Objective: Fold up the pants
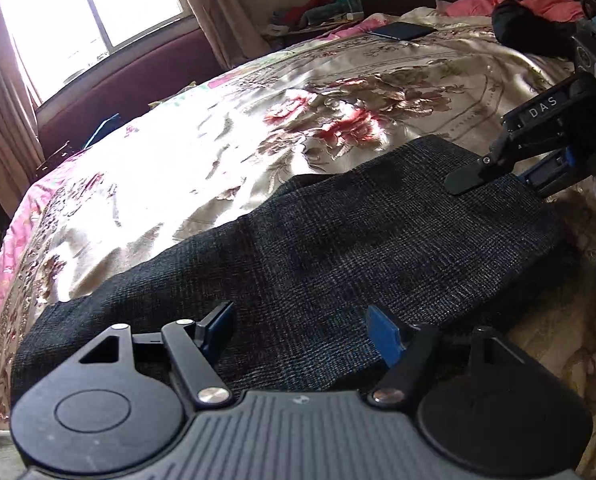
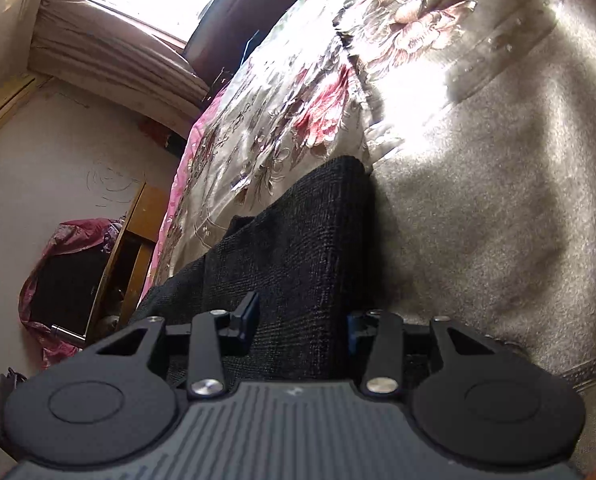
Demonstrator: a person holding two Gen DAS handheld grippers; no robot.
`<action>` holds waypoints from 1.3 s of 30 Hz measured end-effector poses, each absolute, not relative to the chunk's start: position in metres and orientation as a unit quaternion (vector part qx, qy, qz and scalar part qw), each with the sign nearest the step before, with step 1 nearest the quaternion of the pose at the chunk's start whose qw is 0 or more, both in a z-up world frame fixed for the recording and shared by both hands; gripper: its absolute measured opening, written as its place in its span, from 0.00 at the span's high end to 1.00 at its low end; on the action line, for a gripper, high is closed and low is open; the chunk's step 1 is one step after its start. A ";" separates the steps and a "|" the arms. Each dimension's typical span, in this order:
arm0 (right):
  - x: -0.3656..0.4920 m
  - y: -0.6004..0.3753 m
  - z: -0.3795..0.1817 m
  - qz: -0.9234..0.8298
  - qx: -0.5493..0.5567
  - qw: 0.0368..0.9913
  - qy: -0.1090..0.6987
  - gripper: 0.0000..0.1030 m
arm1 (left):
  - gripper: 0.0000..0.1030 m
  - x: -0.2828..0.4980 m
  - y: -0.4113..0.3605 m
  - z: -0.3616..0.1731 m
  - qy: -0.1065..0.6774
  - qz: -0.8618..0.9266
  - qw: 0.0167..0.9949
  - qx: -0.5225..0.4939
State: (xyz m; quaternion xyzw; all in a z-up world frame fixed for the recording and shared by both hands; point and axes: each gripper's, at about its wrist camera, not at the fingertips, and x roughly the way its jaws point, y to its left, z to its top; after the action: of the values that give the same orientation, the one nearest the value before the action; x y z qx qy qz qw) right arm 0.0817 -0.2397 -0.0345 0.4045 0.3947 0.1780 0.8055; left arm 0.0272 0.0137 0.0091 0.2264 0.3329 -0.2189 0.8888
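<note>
Left gripper (image 1: 302, 330) jaws spread over pants (image 1: 298, 240); right gripper (image 1: 494, 174) (marked "DAS") jaws pinching pants edge.

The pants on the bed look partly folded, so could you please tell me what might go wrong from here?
1. The left gripper hangs open over the pants; closing here may pinch only the top layer, so the fold slips apart.
2. The right gripper straddles the pants' edge; its fingers could also catch the glossy floral bedspread and drag it.
3. The pants lie close to the bed's near edge and could slide off.
</note>
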 end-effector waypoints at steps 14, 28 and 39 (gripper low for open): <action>0.076 -0.315 -0.012 0.116 0.351 0.837 0.403 0.95 | 0.21 0.004 -0.069 0.001 0.352 -0.332 0.862 0.153; 0.056 -0.337 -0.004 0.062 0.343 0.842 0.412 0.90 | 0.21 0.010 -0.070 0.001 0.337 -0.319 0.872 0.157; 0.076 -0.258 0.101 0.141 0.308 0.867 0.366 0.92 | 0.21 -0.012 -0.047 0.018 0.295 -0.340 0.883 0.135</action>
State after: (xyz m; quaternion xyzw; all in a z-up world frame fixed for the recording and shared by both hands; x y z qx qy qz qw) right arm 0.0758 -0.2576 0.1009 0.3081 0.3660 0.1406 0.8668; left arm -0.0119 -0.0474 0.0177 0.1350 0.2947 -0.3399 0.8828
